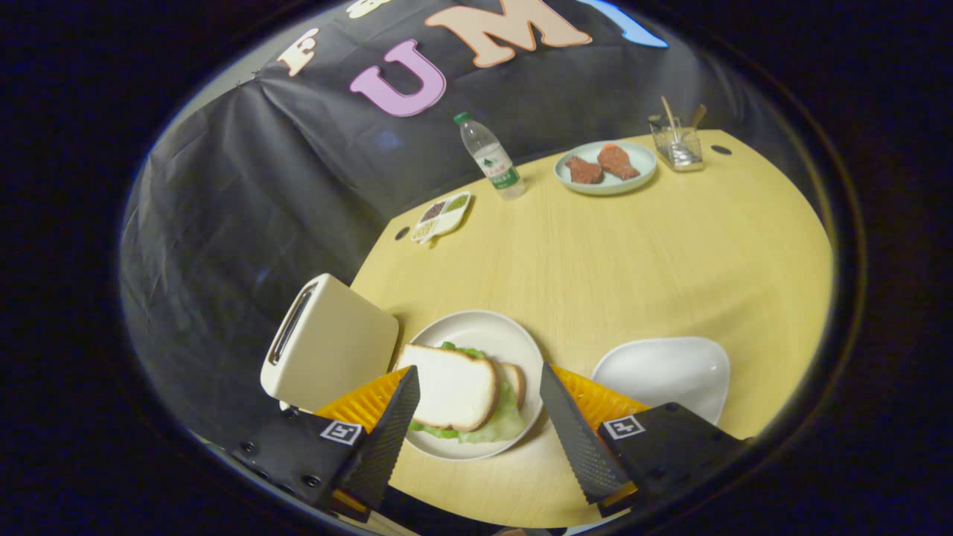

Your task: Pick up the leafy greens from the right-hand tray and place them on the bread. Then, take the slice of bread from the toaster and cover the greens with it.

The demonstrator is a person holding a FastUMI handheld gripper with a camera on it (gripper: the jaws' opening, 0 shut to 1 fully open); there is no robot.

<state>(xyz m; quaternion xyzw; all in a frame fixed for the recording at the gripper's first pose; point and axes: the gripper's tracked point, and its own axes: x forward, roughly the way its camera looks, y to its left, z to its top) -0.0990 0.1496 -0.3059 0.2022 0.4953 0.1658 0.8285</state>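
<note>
White bread slice [451, 388] btwn fingers, hand-held gripper [480, 402] open

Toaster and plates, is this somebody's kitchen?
More likely a mock kitchen table in a recording booth. A toaster, a sandwich on a plate and a water bottle sit on a wooden table against black cloth. The open gripper hangs over the sandwich.

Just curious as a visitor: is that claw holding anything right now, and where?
Nothing. The gripper is open above the top bread slice, fingers apart and touching nothing.
</note>
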